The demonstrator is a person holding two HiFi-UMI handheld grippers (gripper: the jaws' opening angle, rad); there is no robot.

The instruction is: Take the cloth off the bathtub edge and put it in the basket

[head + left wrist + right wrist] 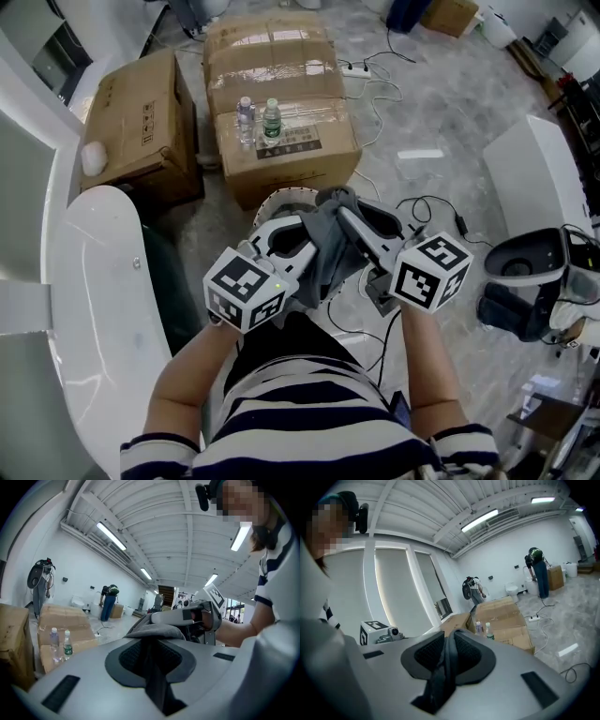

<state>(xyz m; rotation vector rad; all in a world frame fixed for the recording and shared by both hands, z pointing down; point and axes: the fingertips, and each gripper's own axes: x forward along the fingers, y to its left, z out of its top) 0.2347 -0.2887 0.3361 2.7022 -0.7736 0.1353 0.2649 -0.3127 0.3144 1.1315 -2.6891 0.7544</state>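
above the white basket (281,195), just right of the bathtub (94,309), the grey cloth (328,246) hangs bunched between the left tool (307,228) and right tool (351,216), each clenched on a fold, so its drop looks straight down, both tools equally near.

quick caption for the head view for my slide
The left gripper and right gripper pinch the grey cloth above the white basket, bathtub at left.

left gripper (150,643) clamped on grey cloth (158,631), two bottles (68,648) on cardboard box (83,638) at left
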